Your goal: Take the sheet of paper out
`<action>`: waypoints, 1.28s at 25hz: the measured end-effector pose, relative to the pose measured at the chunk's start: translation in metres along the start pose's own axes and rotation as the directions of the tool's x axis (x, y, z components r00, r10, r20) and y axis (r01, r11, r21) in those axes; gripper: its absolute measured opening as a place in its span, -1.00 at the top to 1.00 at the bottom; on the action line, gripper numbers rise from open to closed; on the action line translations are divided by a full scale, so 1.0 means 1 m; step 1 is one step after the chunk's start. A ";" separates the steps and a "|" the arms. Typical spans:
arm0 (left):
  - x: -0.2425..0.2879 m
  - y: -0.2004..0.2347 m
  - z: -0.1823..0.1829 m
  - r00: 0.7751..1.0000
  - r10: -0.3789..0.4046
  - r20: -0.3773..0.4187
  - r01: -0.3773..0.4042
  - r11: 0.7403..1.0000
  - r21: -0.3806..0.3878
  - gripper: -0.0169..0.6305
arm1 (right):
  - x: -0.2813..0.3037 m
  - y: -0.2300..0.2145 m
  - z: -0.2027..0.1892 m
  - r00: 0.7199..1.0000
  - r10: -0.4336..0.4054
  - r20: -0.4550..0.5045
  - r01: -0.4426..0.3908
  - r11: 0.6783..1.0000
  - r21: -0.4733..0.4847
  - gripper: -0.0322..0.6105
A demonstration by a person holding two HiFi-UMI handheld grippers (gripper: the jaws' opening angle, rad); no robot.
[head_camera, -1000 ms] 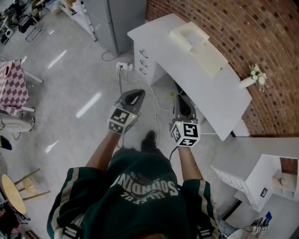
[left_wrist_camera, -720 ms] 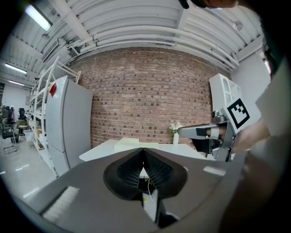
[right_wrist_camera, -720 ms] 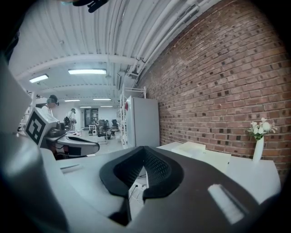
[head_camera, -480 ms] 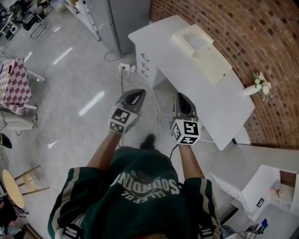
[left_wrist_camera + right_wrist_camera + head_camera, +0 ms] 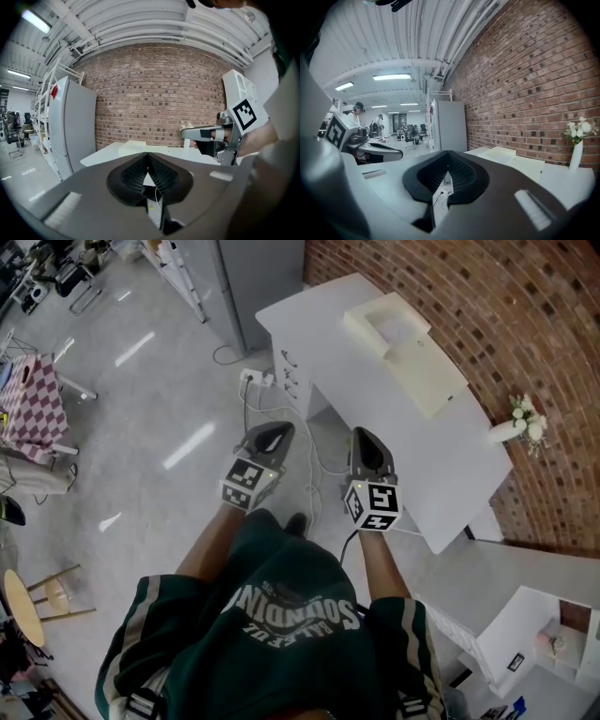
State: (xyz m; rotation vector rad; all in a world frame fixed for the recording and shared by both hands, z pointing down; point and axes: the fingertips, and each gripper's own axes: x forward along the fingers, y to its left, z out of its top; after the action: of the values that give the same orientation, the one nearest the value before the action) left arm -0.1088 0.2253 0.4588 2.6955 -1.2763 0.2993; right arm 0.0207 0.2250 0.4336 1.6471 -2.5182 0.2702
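Observation:
A cream printer-like box [image 5: 403,343] sits on a white desk [image 5: 441,474] against the brick wall. I cannot pick out a loose sheet of paper on it. My left gripper [image 5: 272,428] hangs over the floor in front of the desk, jaws shut and empty. My right gripper [image 5: 365,435] is beside it, close to the desk's near edge, also shut with nothing in it. In the left gripper view the shut left gripper [image 5: 148,158] points at the box [image 5: 133,147]. Past my right gripper [image 5: 447,157] in the right gripper view lies the box [image 5: 506,154].
A white vase of flowers [image 5: 514,423] stands at the desk's right end. Desk drawers [image 5: 286,362] face left, with a power strip and cables [image 5: 253,378] on the floor below. A grey cabinet [image 5: 253,277] stands behind. A white shelf unit [image 5: 544,634] is at lower right, a checkered table [image 5: 33,395] at far left.
Both grippers have moved forward together towards the desk. The desk and box have slid closer in the head view. Both pairs of jaws stayed shut.

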 end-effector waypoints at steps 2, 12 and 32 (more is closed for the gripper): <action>0.004 -0.003 0.002 1.000 -0.002 -0.005 0.002 1.000 0.006 0.91 | 0.000 -0.005 0.000 1.000 -0.003 0.003 0.003 1.000 0.007 0.90; 0.031 0.002 0.013 1.000 -0.031 0.004 0.031 1.000 0.008 0.91 | 0.013 -0.023 0.003 1.000 -0.026 0.003 0.026 1.000 0.016 0.90; 0.153 0.108 0.030 0.995 -0.105 -0.004 0.104 0.994 -0.028 0.91 | 0.156 -0.074 0.022 0.994 -0.096 -0.043 0.097 0.995 0.025 0.90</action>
State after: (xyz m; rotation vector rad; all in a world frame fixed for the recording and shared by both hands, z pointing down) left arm -0.0942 0.0363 0.4715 2.7236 -1.1243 0.2742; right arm 0.0259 0.0522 0.4493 1.7483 -2.4069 0.3263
